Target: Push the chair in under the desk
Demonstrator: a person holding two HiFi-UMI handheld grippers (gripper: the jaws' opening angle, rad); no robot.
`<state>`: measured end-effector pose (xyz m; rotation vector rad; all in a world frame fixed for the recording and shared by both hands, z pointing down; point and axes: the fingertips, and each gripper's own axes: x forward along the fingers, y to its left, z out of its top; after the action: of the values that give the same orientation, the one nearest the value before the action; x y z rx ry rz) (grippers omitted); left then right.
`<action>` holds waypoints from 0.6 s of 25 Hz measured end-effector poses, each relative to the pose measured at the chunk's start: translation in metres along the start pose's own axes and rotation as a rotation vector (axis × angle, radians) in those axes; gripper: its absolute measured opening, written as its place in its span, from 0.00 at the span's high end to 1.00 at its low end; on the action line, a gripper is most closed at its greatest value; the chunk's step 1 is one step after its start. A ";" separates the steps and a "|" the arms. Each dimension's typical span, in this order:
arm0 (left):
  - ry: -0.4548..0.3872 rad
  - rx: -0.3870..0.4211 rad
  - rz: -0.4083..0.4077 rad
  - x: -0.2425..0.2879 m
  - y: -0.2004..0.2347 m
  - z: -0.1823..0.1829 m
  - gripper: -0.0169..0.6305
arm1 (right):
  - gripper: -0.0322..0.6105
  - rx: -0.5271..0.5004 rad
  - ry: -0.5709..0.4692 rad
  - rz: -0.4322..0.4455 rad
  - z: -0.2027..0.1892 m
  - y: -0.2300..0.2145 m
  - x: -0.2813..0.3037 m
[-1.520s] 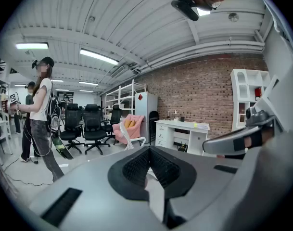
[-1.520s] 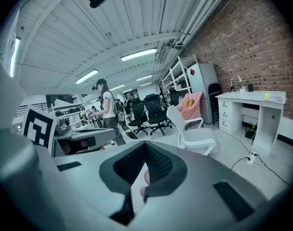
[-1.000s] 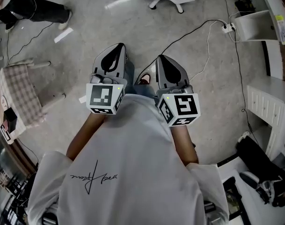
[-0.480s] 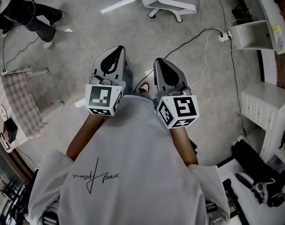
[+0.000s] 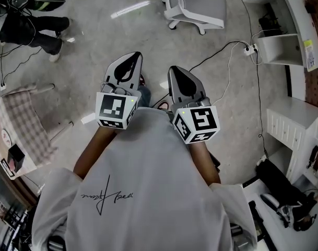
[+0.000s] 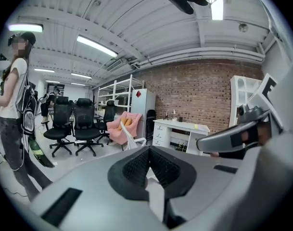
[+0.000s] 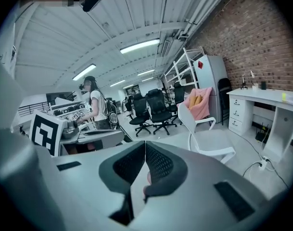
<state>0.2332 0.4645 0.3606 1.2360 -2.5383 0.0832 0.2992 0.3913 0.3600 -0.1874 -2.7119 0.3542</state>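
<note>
Nearer than before: white-framed grey-seated chair (image 5: 198, 4), well ahead of left gripper (image 5: 129, 59) and right gripper (image 5: 176, 73), both clenched empty. Push under white desk (image 7: 264, 96) not begun.

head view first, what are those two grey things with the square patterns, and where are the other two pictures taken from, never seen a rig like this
There is no robot here. A person wears a camera on the head, and it looks down at their own shirt and two hand-held tools. The left gripper and right gripper each have two jaws. The patterned cube on each one is part of the tool.

The other two pictures come from a camera riding on each gripper, looking along its jaws. Both pairs of jaws are shut and hold nothing.

The person stands on a grey floor. Ahead is a white chair, a cable lies on the floor, and a white desk stands to the right. Neither gripper touches the chair.
</note>
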 end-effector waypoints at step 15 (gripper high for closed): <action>-0.040 0.003 -0.066 0.026 0.082 0.024 0.97 | 0.91 -0.048 -0.021 -0.020 0.038 0.030 0.082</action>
<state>0.1482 0.4912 0.3523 1.3347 -2.5289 0.0472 0.2112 0.4271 0.3487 -0.1710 -2.7422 0.2871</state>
